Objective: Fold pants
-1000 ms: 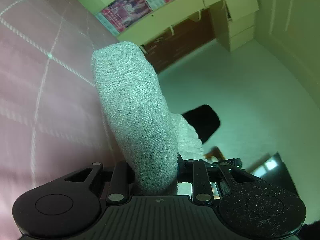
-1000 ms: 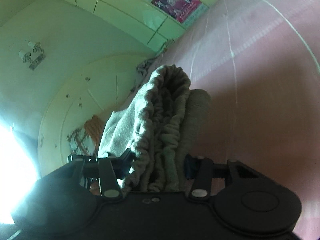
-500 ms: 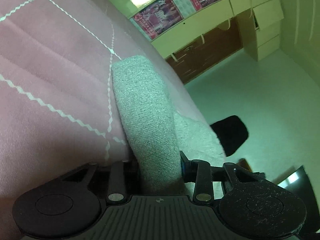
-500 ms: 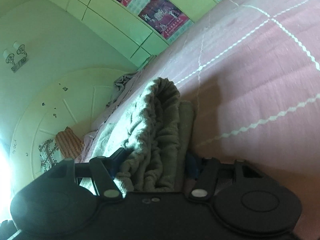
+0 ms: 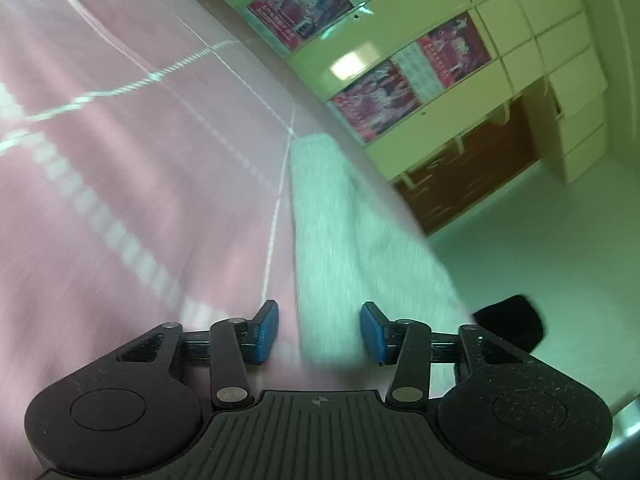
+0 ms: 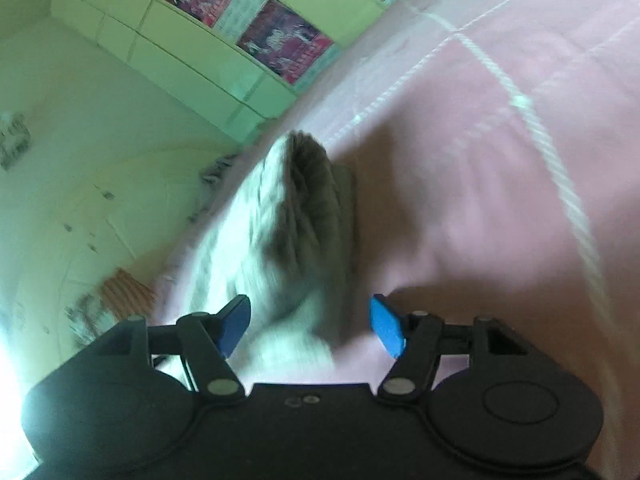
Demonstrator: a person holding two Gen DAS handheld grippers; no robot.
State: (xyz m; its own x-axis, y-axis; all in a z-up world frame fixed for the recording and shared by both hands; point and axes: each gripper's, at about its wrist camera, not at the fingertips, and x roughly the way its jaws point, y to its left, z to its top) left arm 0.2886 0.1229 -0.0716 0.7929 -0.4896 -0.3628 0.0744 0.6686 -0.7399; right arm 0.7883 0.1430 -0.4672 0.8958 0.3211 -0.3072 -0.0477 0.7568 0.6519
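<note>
Left gripper (image 5: 319, 334) jaws opening, blue pads clear of the grey pants (image 5: 344, 232) lying on the pink bedspread (image 5: 120, 200), right gripper (image 6: 310, 327) jaws opening too, bunched waistband (image 6: 308, 208) loose between its pads, nothing clamped.

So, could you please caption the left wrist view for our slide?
Left gripper opening, its pads clear of the grey pants lying on the pink bedspread.

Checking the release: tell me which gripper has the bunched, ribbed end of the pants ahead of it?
The right gripper: the gathered end of the grey pants lies there; the left gripper faces flat cloth.
</note>
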